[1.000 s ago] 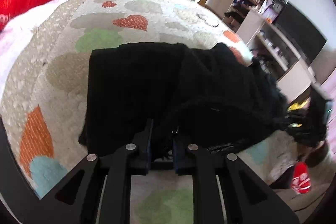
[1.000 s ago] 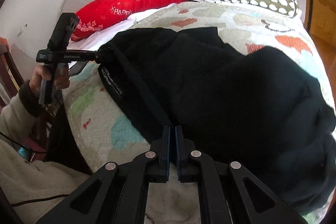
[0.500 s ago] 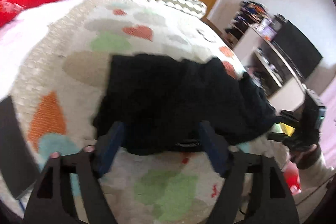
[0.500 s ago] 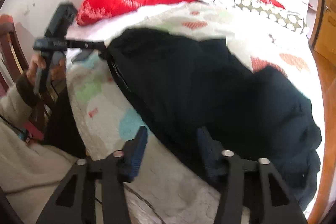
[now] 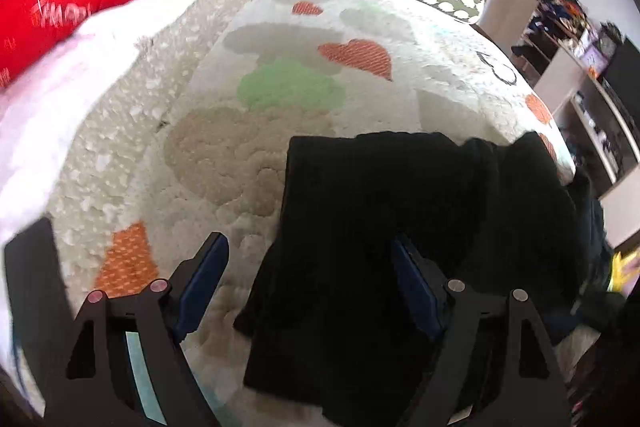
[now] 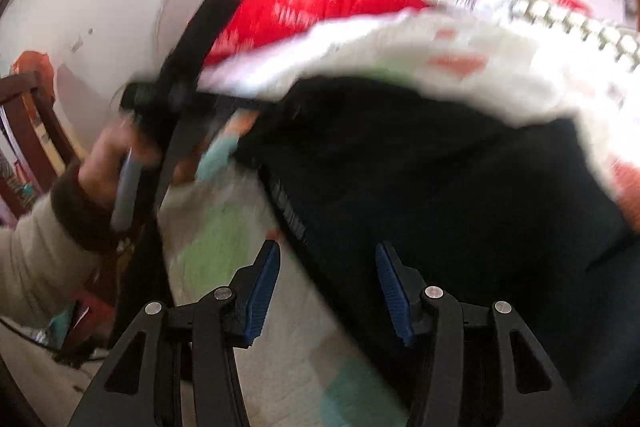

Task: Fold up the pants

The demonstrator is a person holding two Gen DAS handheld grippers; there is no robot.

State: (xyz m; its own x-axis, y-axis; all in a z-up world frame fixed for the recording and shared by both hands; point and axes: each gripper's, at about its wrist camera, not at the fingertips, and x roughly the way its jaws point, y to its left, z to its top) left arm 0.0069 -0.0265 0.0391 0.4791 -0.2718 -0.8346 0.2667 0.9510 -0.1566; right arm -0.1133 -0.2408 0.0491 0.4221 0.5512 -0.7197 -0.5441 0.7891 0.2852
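Both jaws apart: left gripper (image 5: 306, 267) & right gripper (image 6: 326, 277) over black pants (image 5: 420, 227), prob. not gripping

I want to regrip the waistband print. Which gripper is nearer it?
Right. The right gripper sits just below the waistband print; the left gripper is up at the pants' far corner.

The left gripper (image 5: 306, 281) points steeply downward, its two fingers (image 5: 204, 279) spread wide with nothing pressed between the blue pads. The right gripper (image 6: 326, 291) also tilts downward, its fingers (image 6: 262, 291) parted about half as far as they go, the pads gripping nothing. From the right wrist view, the person's left hand (image 6: 106, 171) shows at the far left, blurred, wrapped around the left gripper's handle, with a cream sleeve (image 6: 36, 259) and dark cuff behind it.
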